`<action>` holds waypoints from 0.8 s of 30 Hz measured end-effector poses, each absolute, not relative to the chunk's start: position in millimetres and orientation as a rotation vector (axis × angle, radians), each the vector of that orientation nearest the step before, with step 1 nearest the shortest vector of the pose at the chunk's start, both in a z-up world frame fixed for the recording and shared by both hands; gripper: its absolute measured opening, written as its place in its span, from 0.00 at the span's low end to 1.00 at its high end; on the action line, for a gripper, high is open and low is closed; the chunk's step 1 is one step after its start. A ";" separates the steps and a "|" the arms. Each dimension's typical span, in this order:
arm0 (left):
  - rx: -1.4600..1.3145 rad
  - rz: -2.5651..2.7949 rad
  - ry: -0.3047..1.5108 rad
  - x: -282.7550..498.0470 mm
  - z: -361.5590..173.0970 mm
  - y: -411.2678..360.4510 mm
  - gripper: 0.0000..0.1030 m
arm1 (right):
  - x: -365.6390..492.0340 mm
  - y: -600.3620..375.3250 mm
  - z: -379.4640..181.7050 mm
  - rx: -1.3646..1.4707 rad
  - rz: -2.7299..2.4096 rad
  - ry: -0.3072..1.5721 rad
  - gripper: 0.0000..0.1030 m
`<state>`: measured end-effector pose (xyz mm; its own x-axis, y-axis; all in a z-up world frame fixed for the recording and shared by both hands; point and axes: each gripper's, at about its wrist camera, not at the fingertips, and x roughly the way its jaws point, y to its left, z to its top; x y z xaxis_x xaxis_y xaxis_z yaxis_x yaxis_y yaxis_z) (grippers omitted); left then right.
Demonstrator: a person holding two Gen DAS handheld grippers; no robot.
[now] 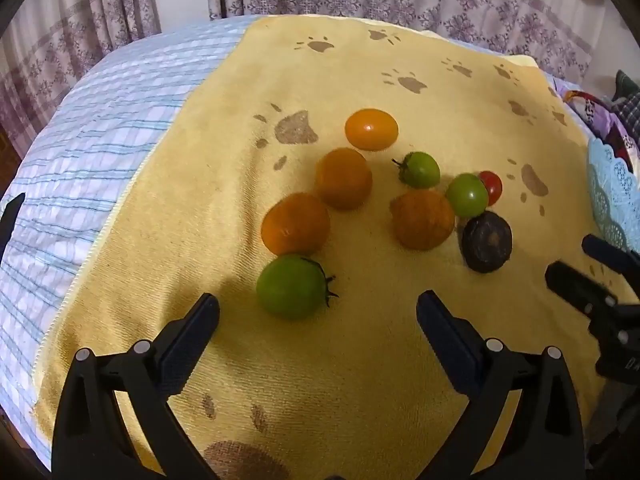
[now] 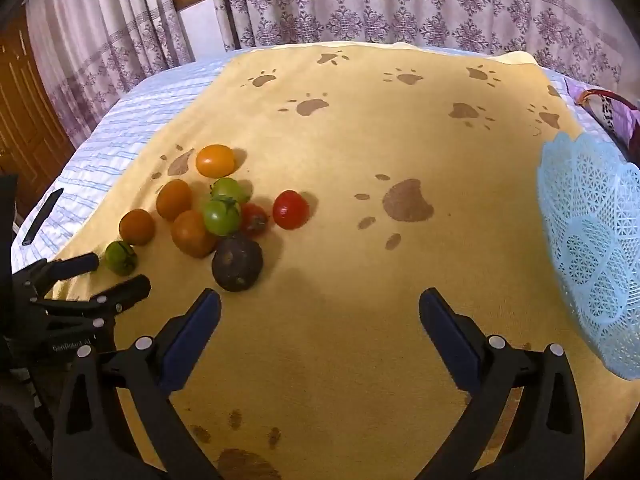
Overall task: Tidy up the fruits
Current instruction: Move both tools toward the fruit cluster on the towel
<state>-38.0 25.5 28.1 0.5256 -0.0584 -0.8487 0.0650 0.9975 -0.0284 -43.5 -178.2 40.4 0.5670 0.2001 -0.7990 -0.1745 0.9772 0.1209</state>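
On the left, a blue-striped sheet lay under the edge of a yellow towel printed with brown paw marks. The left gripper hung over the towel with its fingers spread wide and nothing between them; the nearest fruit, a big green tomato, sat just ahead of its left finger, not touched.

Beyond it the fruits lay loose in one cluster on the towel: three dull orange fruits, a shiny yellow-orange one at the far side, two smaller green tomatoes, a dark purple fruit, and red tomatoes on the right side of the pile.

Further right, the right gripper hovered over bare towel, its fingers likewise spread wide and empty, the purple fruit near its left finger.

At the far right stood a light blue lacy basket, well apart from the pile. What showed of its inside held no fruit, though part of it ran out of view.

By the look of it, the sorting had not begun: every visible fruit was on the towel, and all of them remained to be moved.
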 end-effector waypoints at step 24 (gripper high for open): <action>0.038 -0.029 0.993 -37.3 32.4 30.5 0.95 | -44.7 -182.0 43.7 0.060 0.221 0.907 0.98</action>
<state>-37.3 30.5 32.4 0.5458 -0.0072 -0.8379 0.0419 0.9989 0.0186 -44.7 -182.0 43.7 0.5953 0.2157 -0.7740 -0.1653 0.9756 0.1447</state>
